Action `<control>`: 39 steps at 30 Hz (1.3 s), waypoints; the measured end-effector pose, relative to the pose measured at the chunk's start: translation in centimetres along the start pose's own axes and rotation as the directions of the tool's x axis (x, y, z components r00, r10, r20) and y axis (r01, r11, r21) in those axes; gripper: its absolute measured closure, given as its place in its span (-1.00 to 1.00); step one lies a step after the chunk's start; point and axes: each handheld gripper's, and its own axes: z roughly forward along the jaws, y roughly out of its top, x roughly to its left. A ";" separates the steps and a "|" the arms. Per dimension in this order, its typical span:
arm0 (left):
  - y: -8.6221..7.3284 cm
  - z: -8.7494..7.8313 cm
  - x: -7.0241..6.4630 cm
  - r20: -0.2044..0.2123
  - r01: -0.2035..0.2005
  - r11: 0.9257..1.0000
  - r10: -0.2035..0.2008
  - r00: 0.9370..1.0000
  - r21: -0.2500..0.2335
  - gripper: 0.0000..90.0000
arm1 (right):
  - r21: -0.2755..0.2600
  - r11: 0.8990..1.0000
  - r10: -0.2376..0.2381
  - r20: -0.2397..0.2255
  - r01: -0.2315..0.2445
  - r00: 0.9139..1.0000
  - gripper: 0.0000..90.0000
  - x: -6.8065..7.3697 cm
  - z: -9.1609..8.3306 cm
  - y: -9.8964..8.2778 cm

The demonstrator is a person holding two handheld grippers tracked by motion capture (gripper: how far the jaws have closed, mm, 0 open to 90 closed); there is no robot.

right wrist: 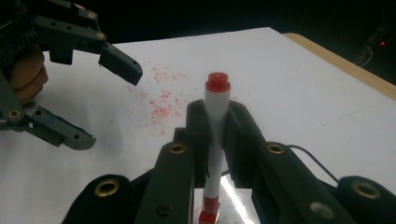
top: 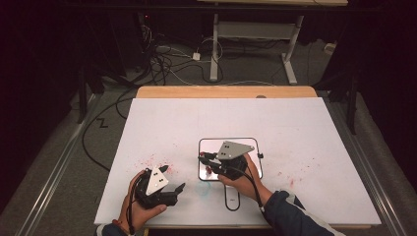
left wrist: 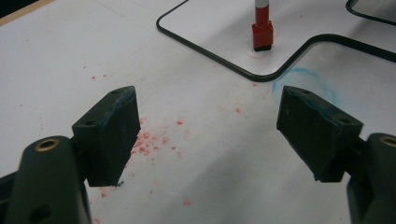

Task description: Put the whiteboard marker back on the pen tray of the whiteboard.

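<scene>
Around the work, the bench [top: 305, 128] is covered by a white sheet with a strip of bare wood showing along its far edge, and the sheet is speckled with red marks [top: 150, 161] toward the near left corner, a fainter red scatter toward the near right side, and a pale blue smudge [left wrist: 306, 77] just beside the near left corner of a small board. That small whiteboard [top: 209, 144], a shiny rectangle with a dark rounded rim, lies near the middle of the near edge, and nothing stands between it and either hand. Beyond the far edge, the floor carries loose cables and the legs of another table. Near the near left corner, the left gripper [top: 172, 179] is held with its jaws spread wide and nothing between them, its pads hanging over the red speckles. Over the small whiteboard, the right gripper [top: 205, 162] is clamped on a marker [right wrist: 217, 135], its two pads pressing the barrel from either side. This marker has a white barrel with a red cap at its upper end and a red lower end [left wrist: 262, 35], and it stands about upright, with that lower end down on the board's surface, where a faint red trace shows beside it.
</scene>
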 end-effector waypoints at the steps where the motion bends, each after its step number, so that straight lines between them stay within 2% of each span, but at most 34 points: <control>1: 0.0 0.0 0.0 -0.001 0.000 1.000 0.000 1.000 0.000 -0.54 | 0.003 1.000 -0.005 0.014 0.005 1.000 0.82 -0.2 -0.1 0.0; 3: 0.0 -0.1 0.0 -0.001 0.000 1.000 0.000 1.000 -0.002 -0.54 | 0.016 1.000 -0.010 0.059 0.009 0.998 0.82 -0.8 -0.2 -0.1; 4: 0.0 -0.1 0.0 -0.001 0.001 1.000 -0.001 1.000 -0.002 -0.54 | 0.026 0.999 -0.037 0.100 0.035 0.994 0.82 -1.0 -0.3 -0.2; 5: 0.0 0.0 0.0 -0.001 0.001 1.000 -0.001 1.000 -0.002 -0.54 | 0.031 0.998 -0.055 0.122 0.051 0.991 0.82 -1.3 -0.3 -0.3; 7: 0.0 0.0 0.0 0.000 0.001 1.000 -0.001 1.000 -0.002 -0.54 | 0.016 1.000 -0.005 0.113 0.003 0.994 0.82 -1.9 -0.6 -0.5; 8: 0.0 0.0 0.0 0.001 0.000 1.000 0.000 1.000 -0.001 -0.54 | 0.012 1.000 0.001 0.110 -0.002 0.994 0.82 -1.8 -0.7 -0.6; 12: 0.0 0.0 0.0 0.003 -0.002 1.000 0.002 1.000 -0.001 -0.54 | -0.009 1.000 0.002 0.029 -0.002 1.000 0.82 -0.4 -0.6 -0.6; 15: 0.0 0.0 -0.1 0.002 -0.002 1.000 0.002 1.000 -0.001 -0.54 | -0.004 1.000 -0.013 0.007 0.013 1.000 0.82 0.5 -0.9 -0.5; 17: 0.0 0.0 -0.1 0.001 -0.001 1.000 0.001 1.000 -0.001 -0.54 | 0.003 1.000 -0.014 0.024 0.014 1.000 0.82 0.3 -1.2 -0.6; 20: 0.0 0.1 -0.1 0.002 -0.003 1.000 0.003 1.000 0.003 -0.54 | 0.034 0.998 -0.062 0.100 0.058 0.993 0.82 -0.1 -1.7 -0.8; 22: 0.0 0.1 0.0 0.001 -0.001 1.000 0.001 1.000 0.002 -0.54 | 0.038 0.998 -0.045 0.118 0.040 0.992 0.82 -0.6 -2.1 -1.0; 25: 0.1 0.1 0.0 0.001 0.000 1.000 0.000 1.000 0.001 -0.54 | 0.024 1.000 -0.021 0.100 0.019 0.995 0.82 -0.4 -2.2 -1.1; 27: 0.1 0.1 -0.1 0.002 -0.001 1.000 0.001 1.000 0.003 -0.54 | 0.002 1.000 -0.002 0.047 0.002 0.999 0.82 0.1 -2.1 -1.1; 28: 0.1 0.1 -0.1 0.002 -0.002 1.000 0.002 1.000 0.003 -0.54 | -0.001 1.000 -0.005 0.044 0.005 0.999 0.82 0.3 -2.0 -1.1; 30: 0.1 0.1 -0.1 0.002 -0.003 1.000 0.003 1.000 0.001 -0.54 | 0.004 1.000 -0.019 0.053 0.019 0.998 0.82 0.3 -1.9 -1.0; 32: 0.1 0.0 -0.1 -0.001 -0.004 1.000 0.004 1.000 -0.001 -0.54 | 0.025 0.999 -0.046 0.103 0.044 0.994 0.82 0.0 -1.9 -0.9; 34: 0.0 0.0 0.0 -0.001 -0.001 1.000 0.001 1.000 -0.002 -0.54 | 0.026 0.999 -0.037 0.133 0.034 0.990 0.82 -0.4 -1.9 -1.1; 36: 0.0 0.0 0.1 0.000 0.003 1.000 -0.003 1.000 -0.002 -0.54 | 0.007 1.000 -0.009 0.130 0.008 0.991 0.82 -0.5 -1.9 -1.2; 39: 0.0 0.0 0.0 0.001 -0.001 1.000 0.001 1.000 0.000 -0.54 | -0.022 1.000 0.004 0.113 -0.002 0.994 0.82 0.2 -1.3 -1.2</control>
